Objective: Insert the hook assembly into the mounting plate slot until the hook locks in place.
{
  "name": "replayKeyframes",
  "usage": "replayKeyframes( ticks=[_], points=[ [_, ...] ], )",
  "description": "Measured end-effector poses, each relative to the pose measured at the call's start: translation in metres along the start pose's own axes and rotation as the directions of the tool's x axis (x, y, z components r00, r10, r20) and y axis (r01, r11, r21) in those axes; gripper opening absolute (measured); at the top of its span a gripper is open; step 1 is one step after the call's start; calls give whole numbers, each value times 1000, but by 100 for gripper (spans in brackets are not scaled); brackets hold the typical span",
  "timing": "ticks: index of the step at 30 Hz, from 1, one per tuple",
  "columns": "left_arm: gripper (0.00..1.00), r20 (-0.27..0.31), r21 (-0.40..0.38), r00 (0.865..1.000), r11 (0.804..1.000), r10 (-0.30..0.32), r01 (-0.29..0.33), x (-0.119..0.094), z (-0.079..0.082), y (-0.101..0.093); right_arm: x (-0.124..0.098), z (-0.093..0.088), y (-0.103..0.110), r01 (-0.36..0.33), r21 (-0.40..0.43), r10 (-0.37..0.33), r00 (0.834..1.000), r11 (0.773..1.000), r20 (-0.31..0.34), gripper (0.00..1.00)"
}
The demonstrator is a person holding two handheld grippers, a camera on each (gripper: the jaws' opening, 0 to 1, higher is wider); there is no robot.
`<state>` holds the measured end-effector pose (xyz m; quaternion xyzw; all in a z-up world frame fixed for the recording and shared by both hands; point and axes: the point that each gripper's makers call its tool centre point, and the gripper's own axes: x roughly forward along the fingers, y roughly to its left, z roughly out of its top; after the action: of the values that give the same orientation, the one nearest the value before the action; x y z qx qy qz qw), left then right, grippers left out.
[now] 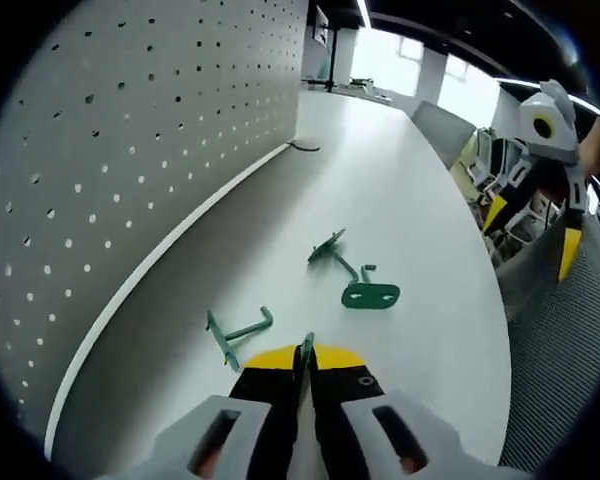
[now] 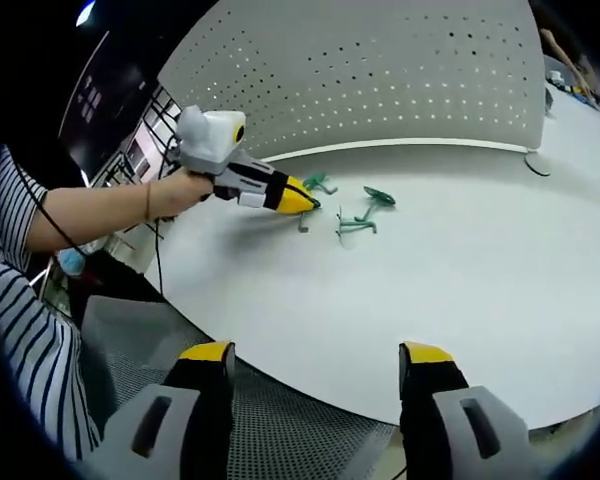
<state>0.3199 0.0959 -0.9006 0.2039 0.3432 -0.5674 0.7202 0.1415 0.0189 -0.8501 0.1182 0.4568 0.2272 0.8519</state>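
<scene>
A person in a striped sleeve (image 2: 25, 330) stands at a white table (image 1: 400, 190) that runs along a grey pegboard wall (image 1: 130, 150). In the left gripper view, the left gripper (image 1: 305, 372) sits low over the tabletop with its yellow-tipped jaws pressed almost together, and a thin green piece (image 1: 306, 350) pokes up between the tips, so it looks clamped on that part. Just beyond the tips, to the left, lies a green hook (image 1: 236, 333) with a bent arm, flat on the table. Farther off and to the right lies a green mounting plate (image 1: 370, 295) with two holes, and a second hook assembly (image 1: 335, 255) rests just beside it, its rod reaching toward the plate. The right gripper (image 1: 535, 200) shows at the far right edge of that view, held up off the table. In the right gripper view, the right gripper (image 2: 315, 365) hangs near the table's edge with its jaws spread wide and nothing between them, well apart from the green parts. A hand (image 2: 175, 190) holds the left gripper (image 2: 298, 200) down among the green pieces (image 2: 358, 215) near the pegboard.
</scene>
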Motion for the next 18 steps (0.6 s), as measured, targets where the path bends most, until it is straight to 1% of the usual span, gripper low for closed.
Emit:
replayKeyframes(
  ticks=[3,5,6,8,10,14,16,18],
  points=[
    [3,5,-14,1000,1000,6,-6,-2,0,0,-1,1,0,2,-5,-2,1000,1000,-2,64],
    [3,36,-34,999,999,37,-35,-6,5,5,-2,2,-1,3,-8,-3,1000,1000,-1,64],
    [2,63,-70,997,997,47,-42,-9,9,7,-3,3,-1,4,-12,-4,1000,1000,1,65],
    [2,85,-84,994,994,74,-67,-15,14,12,-4,6,-5,29,-27,-29,1000,999,10,65],
    [2,94,-88,991,992,95,-87,-21,16,16,-5,8,-5,33,-26,-33,999,999,16,66],
    [2,114,-116,988,989,108,-95,-30,20,20,-5,12,-5,33,-16,-32,999,999,26,66],
    [2,127,-147,984,984,121,-102,-36,22,22,-6,14,-3,32,-25,-32,999,999,30,66],
    [2,162,-179,974,975,159,-130,-45,28,27,-6,18,0,30,-32,-28,999,999,41,66]
  ],
)
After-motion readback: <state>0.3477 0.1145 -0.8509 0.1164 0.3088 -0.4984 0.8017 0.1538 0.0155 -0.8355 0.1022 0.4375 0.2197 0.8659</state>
